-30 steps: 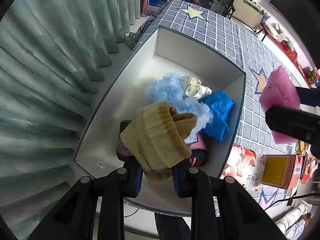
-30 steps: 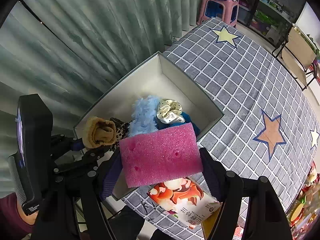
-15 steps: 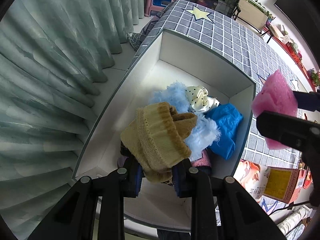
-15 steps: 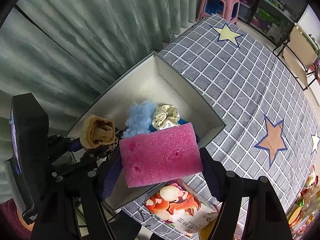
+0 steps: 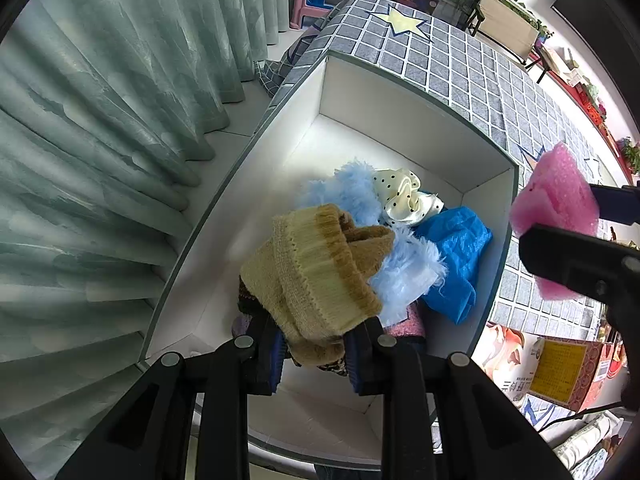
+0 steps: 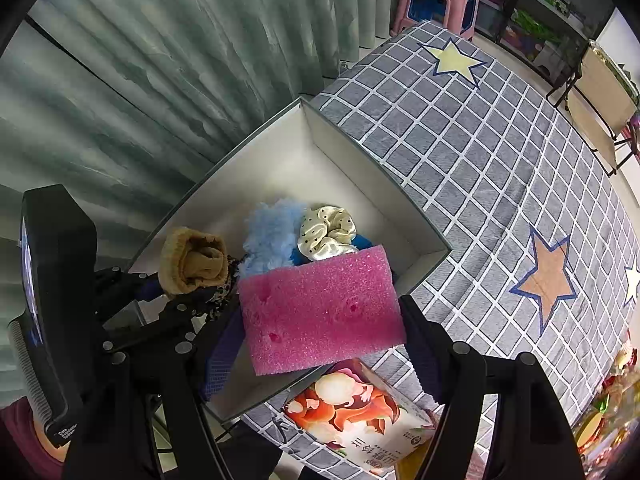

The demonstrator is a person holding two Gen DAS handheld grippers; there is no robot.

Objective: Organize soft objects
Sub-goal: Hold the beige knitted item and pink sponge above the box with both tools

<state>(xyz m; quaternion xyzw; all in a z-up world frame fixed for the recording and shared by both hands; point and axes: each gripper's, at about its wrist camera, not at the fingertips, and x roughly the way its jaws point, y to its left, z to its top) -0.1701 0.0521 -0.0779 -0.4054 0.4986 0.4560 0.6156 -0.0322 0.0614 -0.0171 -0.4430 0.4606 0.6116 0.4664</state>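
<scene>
Grippers over the white box (image 5: 400,120), both loaded.
Left gripper (image 5: 316,354) clamps the tan knit sock (image 5: 316,268); right gripper (image 6: 320,344) clamps the pink sponge (image 6: 320,308) above the box's near corner.

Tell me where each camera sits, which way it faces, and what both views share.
Left wrist: on the left gripper, looking down into the white box; its jaws hold a tan knit sock.
Right wrist: on the right gripper, looking steeply down over the box's near corner; its jaws hold a pink sponge.
Shared: box, sock, sponge, blue fluffy item, dotted scrunchie.
</scene>
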